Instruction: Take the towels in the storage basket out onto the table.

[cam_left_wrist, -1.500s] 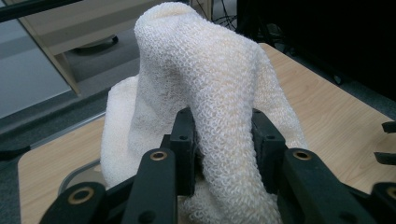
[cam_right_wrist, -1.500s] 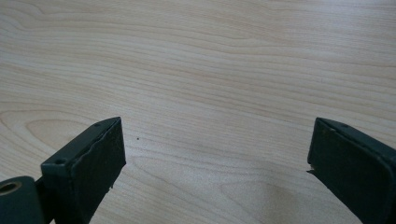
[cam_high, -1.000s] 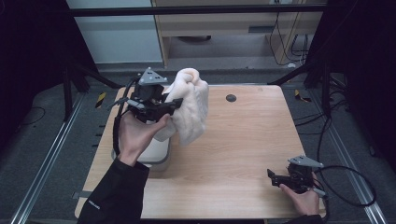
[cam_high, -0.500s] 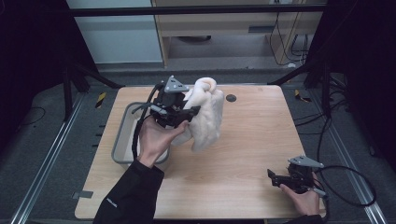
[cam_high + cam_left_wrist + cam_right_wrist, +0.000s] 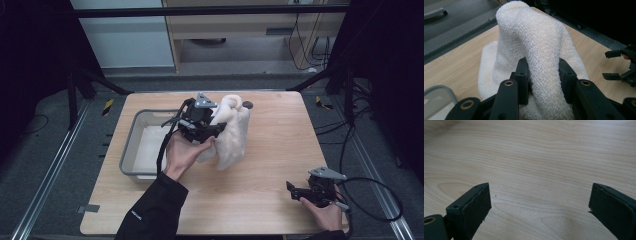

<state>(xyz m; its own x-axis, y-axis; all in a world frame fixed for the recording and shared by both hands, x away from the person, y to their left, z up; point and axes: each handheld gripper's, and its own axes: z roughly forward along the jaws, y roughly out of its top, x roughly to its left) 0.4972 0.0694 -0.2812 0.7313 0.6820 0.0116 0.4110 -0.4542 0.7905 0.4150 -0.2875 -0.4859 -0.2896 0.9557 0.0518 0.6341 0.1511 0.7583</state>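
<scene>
The left tool (image 5: 212, 131) is clamped on a cream-white towel (image 5: 231, 131) of looped, knitted-looking terry cloth. In the left gripper view its two black jaws pinch a thick fold of the towel (image 5: 536, 62) between them, and the cloth rises above them in a rounded hump and falls away in soft folds on both sides. In the high view the towel hangs from the left tool over the middle of the pale wooden bench (image 5: 260, 195), its lower end at or just above the bench top; contact cannot be told. Just to the left of it sits a grey rectangular tray (image 5: 131, 150) with rounded corners and a raised rim.

The right tool (image 5: 295, 189) rests low near the bench's near right corner, well apart from the towel. In the right gripper view its jaws stand wide apart with bare wood grain (image 5: 536, 170) between the flat, blocky black pads (image 5: 477, 205).

A small dark round spot (image 5: 247, 105) lies on the bench behind the towel.
</scene>
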